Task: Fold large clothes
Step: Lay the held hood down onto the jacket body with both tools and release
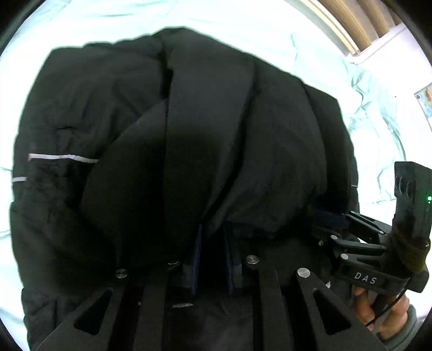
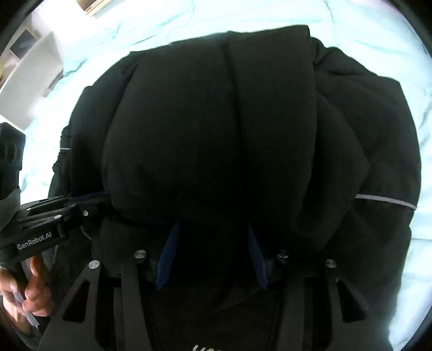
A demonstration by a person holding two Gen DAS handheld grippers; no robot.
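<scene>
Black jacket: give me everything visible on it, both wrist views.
The black jacket is bulky, puffy and matte, lying on a pale bed sheet. Thin grey reflective strips cross its outer panels. A padded part is folded up over the body in lengthwise rolls. The left gripper appears nearly closed on the fold's near edge. The right gripper meets the same edge with fingers set wider; its grasp is unclear.

Both tongs are matte black with silver screws and ribbed blue pads [image 2: 165,259]; white lettering marks them, and bare hands [image 1: 378,310] show a grey sleeve cuff.
</scene>
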